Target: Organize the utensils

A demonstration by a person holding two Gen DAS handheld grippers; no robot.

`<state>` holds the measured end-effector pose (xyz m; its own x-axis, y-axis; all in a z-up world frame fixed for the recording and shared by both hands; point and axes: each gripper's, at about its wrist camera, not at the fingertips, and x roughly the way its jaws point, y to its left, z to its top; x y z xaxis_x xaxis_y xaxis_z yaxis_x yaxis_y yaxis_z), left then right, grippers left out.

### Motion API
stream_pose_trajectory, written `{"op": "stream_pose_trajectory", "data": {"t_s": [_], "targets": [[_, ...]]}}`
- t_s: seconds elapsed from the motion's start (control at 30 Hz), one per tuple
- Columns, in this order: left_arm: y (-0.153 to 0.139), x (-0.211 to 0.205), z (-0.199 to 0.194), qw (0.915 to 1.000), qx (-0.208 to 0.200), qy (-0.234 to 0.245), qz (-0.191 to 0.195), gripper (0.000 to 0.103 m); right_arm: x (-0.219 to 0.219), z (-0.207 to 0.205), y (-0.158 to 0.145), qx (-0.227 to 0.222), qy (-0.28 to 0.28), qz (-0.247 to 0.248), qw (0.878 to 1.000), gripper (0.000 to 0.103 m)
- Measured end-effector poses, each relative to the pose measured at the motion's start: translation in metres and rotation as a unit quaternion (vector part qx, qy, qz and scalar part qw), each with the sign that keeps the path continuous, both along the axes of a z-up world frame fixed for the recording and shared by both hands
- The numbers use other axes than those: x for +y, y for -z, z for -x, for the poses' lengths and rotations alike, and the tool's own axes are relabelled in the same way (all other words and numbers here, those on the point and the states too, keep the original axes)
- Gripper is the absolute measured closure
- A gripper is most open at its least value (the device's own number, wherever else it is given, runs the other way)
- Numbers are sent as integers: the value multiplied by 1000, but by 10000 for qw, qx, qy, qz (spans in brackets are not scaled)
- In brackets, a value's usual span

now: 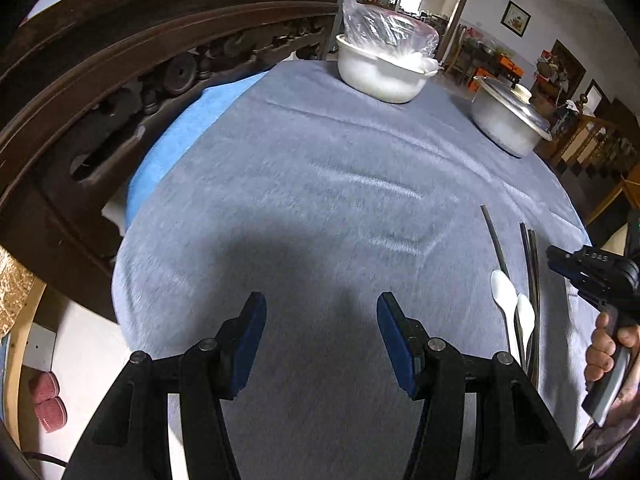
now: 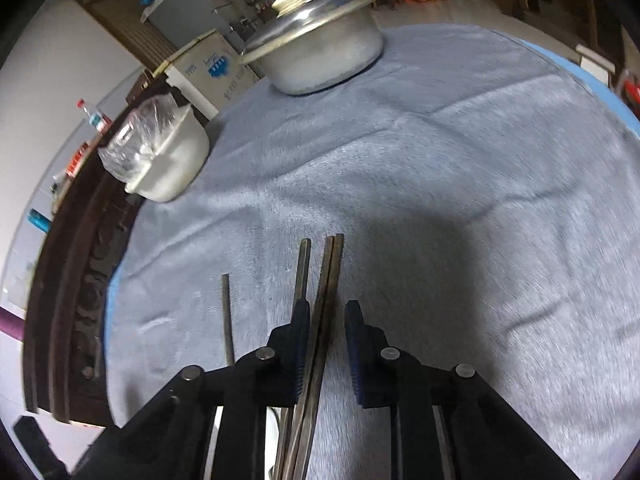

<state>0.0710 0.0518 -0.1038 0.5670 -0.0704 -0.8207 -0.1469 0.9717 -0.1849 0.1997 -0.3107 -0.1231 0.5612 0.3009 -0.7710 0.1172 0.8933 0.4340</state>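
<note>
Right gripper (image 2: 327, 350): we see its blue pads close together with a pair of dark chopsticks (image 2: 326, 312) running lengthwise between them; the left pad lies against the pair, the right pad stands a little apart from it, so we count the gripper as released, not yet clenched on anything; from the left wrist view the same gripper (image 1: 560, 262) sits at the right edge, held by a hand (image 1: 608, 344).
Other chopsticks: a third stick (image 2: 303, 276) lies just left of the pair and passes outside the left pad; a fourth, thinner stick (image 2: 227, 320) lies farther left, apart from the gripper.
White spoons (image 1: 514, 308): we see two lying side by side on the grey cloth (image 1: 320, 200) of the counter, touching the chopsticks (image 1: 530, 264), near the right gripper.
Left gripper (image 1: 322, 344): its pads stand wide apart over bare cloth, released, with nothing between them; the utensils lie well to its right.
Far side: a white bowl (image 1: 380, 76) holding a clear plastic bag (image 1: 384, 28); a lidded metal pot (image 1: 508, 120) to its right.
</note>
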Motion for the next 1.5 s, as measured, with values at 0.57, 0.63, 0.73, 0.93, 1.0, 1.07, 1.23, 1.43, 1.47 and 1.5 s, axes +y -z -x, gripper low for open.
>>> {"op": "stream_pose_trajectory", "data": {"t_s": [0.57, 0.63, 0.73, 0.93, 1.0, 1.07, 1.23, 1.43, 1.47, 1.5], "targets": [[0, -31, -52, 9982, -89, 573, -120, 45, -11, -4, 4, 41, 45, 1040, 9946, 95], [-4, -42, -64, 9970, -81, 754, -126, 45, -17, -9, 2, 38, 16, 555, 9985, 95], [-11, -56, -76, 9955, -124, 929, -132, 45, -12, -16, -6, -56, -46, 484, 9988, 93], [-18, -75, -79, 9932, -207, 1140, -87, 45, 14, -24, 1, 1, -239, 1059, 9941, 92], [-15, -76, -79, 9932, -158, 1150, -59, 45, 23, -25, 0, -42, -347, 1261, 9914, 94], [-11, -76, -79, 9934, -103, 1145, -40, 45, 27, -25, -1, -107, -415, 1478, 9881, 95], [-9, -75, -79, 9932, -91, 1156, -68, 45, 2, -21, 3, 9, -211, 1419, 9896, 97], [-6, -94, -105, 9883, 161, 1515, 59, 45, -14, -30, 2, 337, -26, 1127, 9931, 96], [-5, -100, -115, 9866, 296, 1601, 70, 45, -12, -35, 2, 446, -43, 1156, 9923, 95], [-5, -105, -122, 9852, 377, 1667, 127, 45, -11, -39, 1, 548, -60, 1207, 9912, 95]]}}
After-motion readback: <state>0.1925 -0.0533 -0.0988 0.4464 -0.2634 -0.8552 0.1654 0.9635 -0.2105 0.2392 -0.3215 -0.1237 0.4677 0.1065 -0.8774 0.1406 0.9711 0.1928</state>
